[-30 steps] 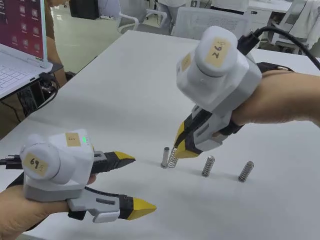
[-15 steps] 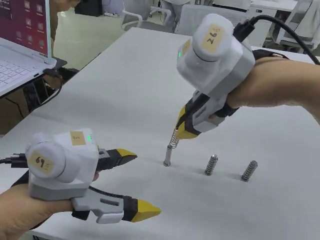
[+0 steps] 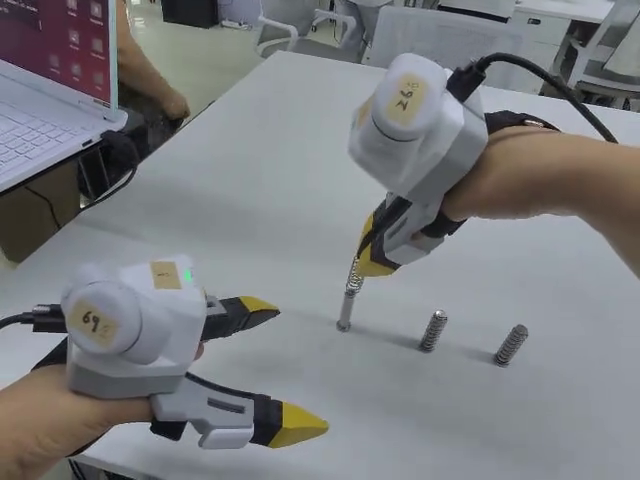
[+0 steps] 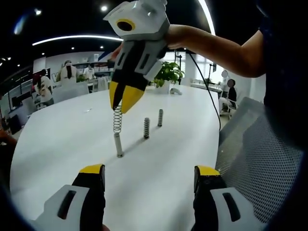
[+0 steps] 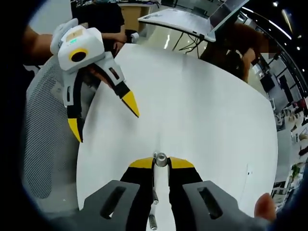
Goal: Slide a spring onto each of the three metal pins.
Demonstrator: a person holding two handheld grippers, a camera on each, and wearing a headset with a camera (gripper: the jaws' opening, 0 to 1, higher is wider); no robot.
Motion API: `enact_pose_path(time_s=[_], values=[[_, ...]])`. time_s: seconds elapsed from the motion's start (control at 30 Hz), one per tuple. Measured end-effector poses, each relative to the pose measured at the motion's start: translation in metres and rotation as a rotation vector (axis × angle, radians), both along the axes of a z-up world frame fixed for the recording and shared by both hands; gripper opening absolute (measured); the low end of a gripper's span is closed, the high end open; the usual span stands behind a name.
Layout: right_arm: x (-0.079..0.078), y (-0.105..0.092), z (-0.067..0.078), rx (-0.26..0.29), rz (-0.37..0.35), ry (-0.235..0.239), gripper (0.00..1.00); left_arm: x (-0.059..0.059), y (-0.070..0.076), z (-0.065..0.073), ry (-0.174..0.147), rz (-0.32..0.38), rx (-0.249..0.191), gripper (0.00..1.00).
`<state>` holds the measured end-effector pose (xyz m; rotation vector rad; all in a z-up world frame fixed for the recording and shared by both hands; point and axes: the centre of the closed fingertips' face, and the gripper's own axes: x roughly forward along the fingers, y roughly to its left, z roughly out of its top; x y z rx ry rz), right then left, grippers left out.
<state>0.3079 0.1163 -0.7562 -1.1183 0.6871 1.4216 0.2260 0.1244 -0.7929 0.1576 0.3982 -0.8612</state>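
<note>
Third spring (image 3: pixel 352 276): held upright by its top end in the right gripper (image 3: pixel 372 266), jaws pinched narrow on it. Its lower end sits right at the tip of the bare pin (image 3: pixel 345 312); cannot tell whether it has started over the tip. The pin stands upright on the table, at one end of a row of three.

Other two pins: each already sleeved, the middle spring (image 3: pixel 433 330) and the end spring (image 3: pixel 511 344) both seated down to the table. By my reading two are done and one is left. What remains is lowering this spring down the pin and letting go.

Left gripper (image 3: pixel 285 368): low and off to the side, well apart from the pins, jaws wide, holding nothing.

Surface: plain white table (image 3: pixel 250 180), matte. An open laptop (image 3: pixel 45 95) sits on a separate stand beside the table.

Room: bright open office with a mesh chair (image 4: pixel 260 154), a potted plant (image 4: pixel 169 74) and ceiling lights.
</note>
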Motion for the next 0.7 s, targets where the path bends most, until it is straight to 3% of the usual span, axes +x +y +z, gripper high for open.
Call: enact_pose_path(time_s=[0.7], values=[[0.000, 0.000, -0.017, -0.034, -0.008, 0.026, 0.08, 0.000, 0.004, -0.001, 0.002, 0.001, 0.000, 0.70]])
